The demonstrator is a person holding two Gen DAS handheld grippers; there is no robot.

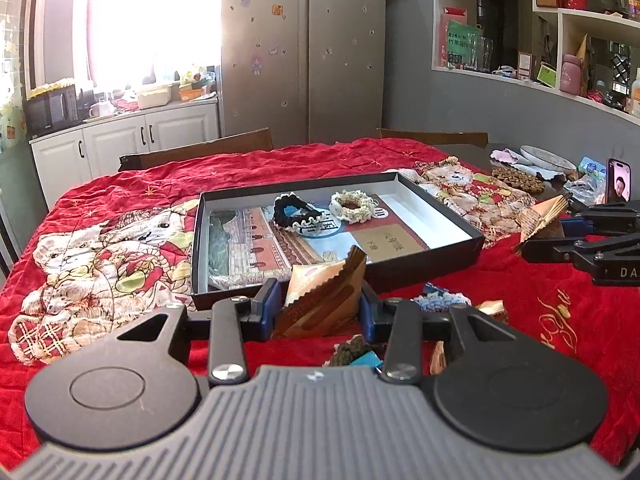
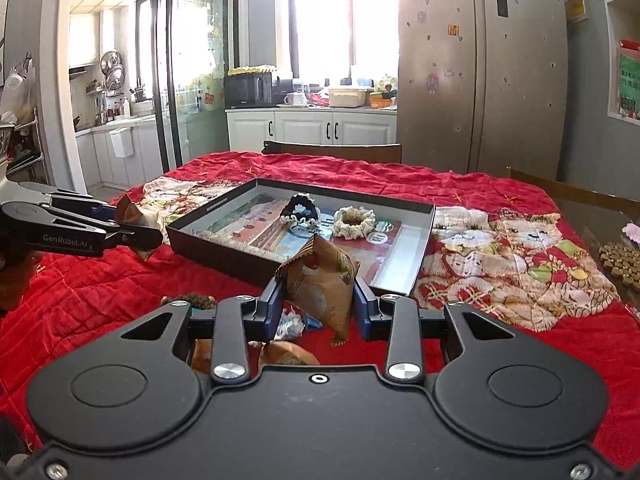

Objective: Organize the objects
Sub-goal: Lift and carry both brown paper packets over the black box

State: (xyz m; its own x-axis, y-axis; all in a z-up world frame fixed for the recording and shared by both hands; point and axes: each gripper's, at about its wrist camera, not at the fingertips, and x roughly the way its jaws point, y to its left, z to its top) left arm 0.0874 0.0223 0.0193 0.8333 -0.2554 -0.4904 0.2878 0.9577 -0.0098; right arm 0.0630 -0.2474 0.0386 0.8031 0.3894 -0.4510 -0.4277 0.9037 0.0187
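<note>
My left gripper [image 1: 318, 304] is shut on a brown snack packet [image 1: 324, 300], held upright just in front of the black tray's near wall [image 1: 420, 270]. My right gripper [image 2: 318, 300] is shut on a second brown packet [image 2: 320, 280], also near the tray [image 2: 224, 252]. Each gripper shows in the other's view: the right one [image 1: 550, 236] at the far right, the left one [image 2: 132, 226] at the far left. Inside the tray lie a black scrunchie [image 1: 296, 210] and a cream scrunchie [image 1: 354, 206] on printed sheets.
On the red quilt below the grippers lie a blue-white crochet piece [image 1: 440, 300], a dark scrunchie [image 2: 192, 300] and another packet [image 1: 492, 308]. A phone [image 1: 618, 186], a wooden bead mat [image 1: 518, 180] and a plate [image 1: 548, 158] stand at the right. Chairs line the far edge.
</note>
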